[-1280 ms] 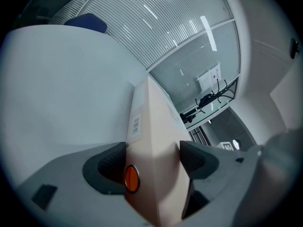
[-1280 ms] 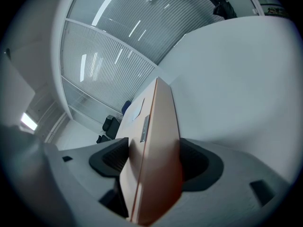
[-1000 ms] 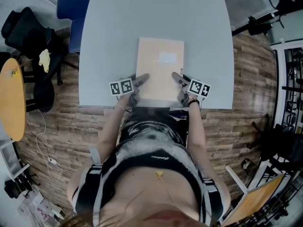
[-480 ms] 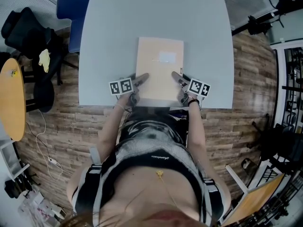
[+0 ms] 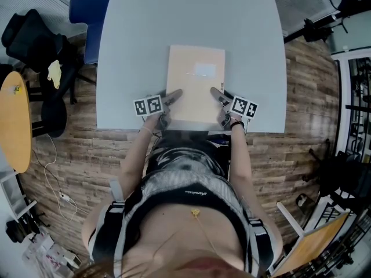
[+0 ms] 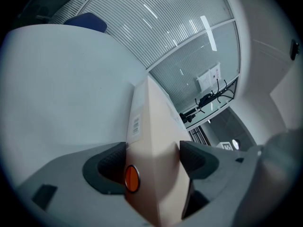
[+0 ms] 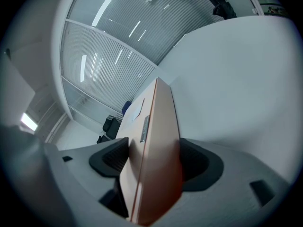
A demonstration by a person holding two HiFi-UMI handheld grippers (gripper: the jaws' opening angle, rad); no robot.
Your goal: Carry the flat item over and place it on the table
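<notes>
Flat beige cardboard box [image 5: 196,83] is over the near half of the pale grey surface [image 5: 139,39], its near edge close to the surface's edge; whether it rests fully down cannot be told. At far left stands a round wooden table [image 5: 14,120], then a black chair [image 5: 35,39] and a blue chair [image 5: 90,7] beside the surface's far left corner. The left tongs [image 5: 173,96] are clamped on the box's near left corner. A white label [image 5: 204,70] shows on the box's top. The right tongs [image 5: 216,94] are clamped on its near right corner.
</notes>
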